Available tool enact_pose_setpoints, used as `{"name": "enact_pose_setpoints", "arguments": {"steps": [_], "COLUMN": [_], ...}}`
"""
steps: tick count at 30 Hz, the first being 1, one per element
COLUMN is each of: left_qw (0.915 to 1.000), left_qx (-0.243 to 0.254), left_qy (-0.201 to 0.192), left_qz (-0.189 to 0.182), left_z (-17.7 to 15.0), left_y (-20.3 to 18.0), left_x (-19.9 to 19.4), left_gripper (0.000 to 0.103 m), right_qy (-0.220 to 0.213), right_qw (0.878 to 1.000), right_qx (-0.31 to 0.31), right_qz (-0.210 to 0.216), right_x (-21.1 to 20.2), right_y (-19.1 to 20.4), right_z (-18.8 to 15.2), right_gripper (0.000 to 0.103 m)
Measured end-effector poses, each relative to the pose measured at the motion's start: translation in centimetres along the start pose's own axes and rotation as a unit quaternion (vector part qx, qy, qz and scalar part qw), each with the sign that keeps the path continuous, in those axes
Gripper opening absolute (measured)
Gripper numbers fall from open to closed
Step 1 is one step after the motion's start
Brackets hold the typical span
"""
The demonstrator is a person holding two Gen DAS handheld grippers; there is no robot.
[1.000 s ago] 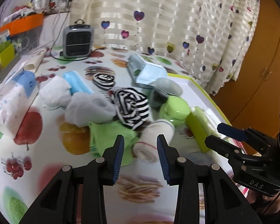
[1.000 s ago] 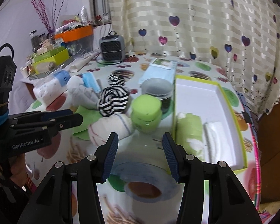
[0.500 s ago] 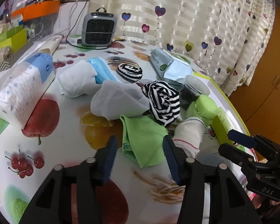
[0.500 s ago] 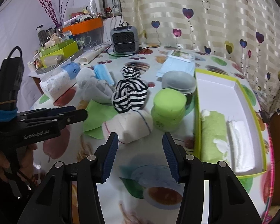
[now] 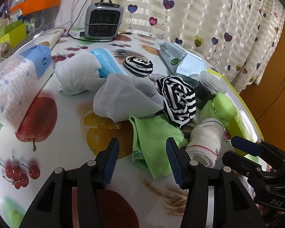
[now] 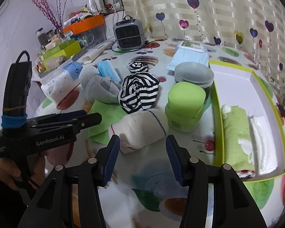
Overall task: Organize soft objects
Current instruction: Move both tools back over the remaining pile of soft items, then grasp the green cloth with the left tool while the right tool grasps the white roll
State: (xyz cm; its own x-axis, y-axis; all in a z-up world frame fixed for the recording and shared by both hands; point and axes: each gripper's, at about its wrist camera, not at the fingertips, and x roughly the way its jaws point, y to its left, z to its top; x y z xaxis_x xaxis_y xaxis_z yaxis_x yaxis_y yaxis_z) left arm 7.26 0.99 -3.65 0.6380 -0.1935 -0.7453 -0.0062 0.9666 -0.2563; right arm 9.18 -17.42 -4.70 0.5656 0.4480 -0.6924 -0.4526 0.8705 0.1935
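Observation:
A pile of soft things lies mid-table: a rolled white towel (image 6: 142, 127), a flat green cloth (image 5: 153, 142), a striped black-and-white cloth (image 6: 137, 93), a grey cloth (image 5: 121, 98) and a white sock bundle (image 5: 76, 77). A green-rimmed white tray (image 6: 235, 79) at the right holds a rolled green towel (image 6: 237, 133) and a folded white towel (image 6: 262, 142). My left gripper (image 5: 141, 163) is open and empty, just before the green cloth. My right gripper (image 6: 141, 159) is open and empty, just before the white towel roll.
A green-lidded jar (image 6: 186, 108) and a grey-lidded jar (image 6: 193, 76) stand beside the tray. A tissue pack (image 5: 15, 87), blue masks (image 5: 106, 62), a small striped bundle (image 5: 138, 66), a wipes pack (image 5: 180, 58) and a grey heater (image 5: 103, 23) lie farther back. Boxes crowd the left shelf.
Both grippers have drawn back from the pile. The left one has swung left from the white towel roll to the green cloth. The right one now faces the white roll.

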Motion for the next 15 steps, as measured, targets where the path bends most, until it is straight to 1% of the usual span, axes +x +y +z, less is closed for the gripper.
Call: {"name": "enact_pose_setpoints", "arguments": {"steps": [2,12,14,15], "left_qw": [1.0,0.9998,0.9998,0.9998], "left_qx": [0.0,0.01,0.008,0.008], "left_qy": [0.002,0.006,0.005,0.005], "left_qz": [0.001,-0.014,-0.015,-0.015], "left_z": [0.1,0.1,-0.1,-0.1], "left_y": [0.0,-0.8,-0.8,-0.9], "left_x": [0.2,1.0,1.1,1.1], "left_gripper": [0.05,0.049,0.044,0.038], "right_qy": [-0.001,0.011,0.011,0.011], "right_qw": [1.0,0.996,0.995,0.994], "right_qx": [0.013,0.08,0.094,0.099], "right_qz": [0.008,0.037,0.044,0.046], "right_x": [0.1,1.4,1.5,1.6], "right_y": [-0.2,-1.2,-1.4,-1.5], "right_z": [0.0,0.3,0.5,0.6], "right_gripper": [0.057,0.058,0.058,0.058]}}
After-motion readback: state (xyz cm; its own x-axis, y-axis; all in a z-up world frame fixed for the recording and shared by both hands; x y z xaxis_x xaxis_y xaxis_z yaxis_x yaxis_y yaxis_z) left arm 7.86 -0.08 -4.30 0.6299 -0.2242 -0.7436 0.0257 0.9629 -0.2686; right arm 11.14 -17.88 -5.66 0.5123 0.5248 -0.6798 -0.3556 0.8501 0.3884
